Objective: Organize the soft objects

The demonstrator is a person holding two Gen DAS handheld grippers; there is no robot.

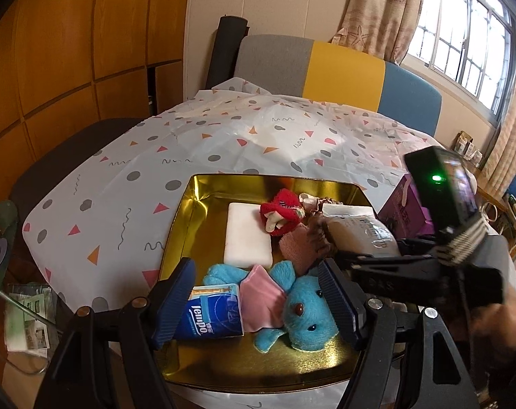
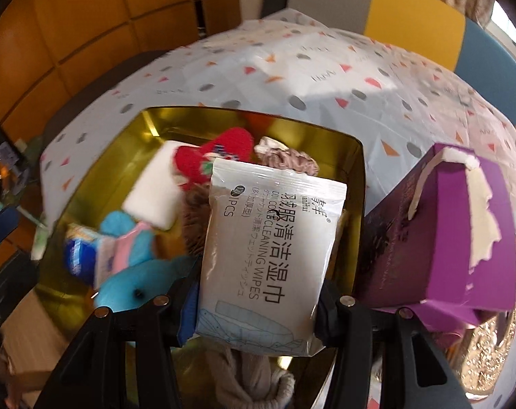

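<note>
- A wipes pack [image 2: 264,255] is clamped between the right gripper's [image 2: 258,310] fingers, above the gold tray [image 2: 357,184].
- The left gripper [image 1: 258,296] is held apart over the blue plush [image 1: 305,310] and tissue pack [image 1: 212,312] in the tray.
- A purple box [image 2: 462,238] is seen beside the tray.

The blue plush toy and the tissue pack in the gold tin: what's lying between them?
A pink cloth lies between the tissue pack and the blue plush toy's head, in the gold tin. The left wrist view shows it best.
</note>
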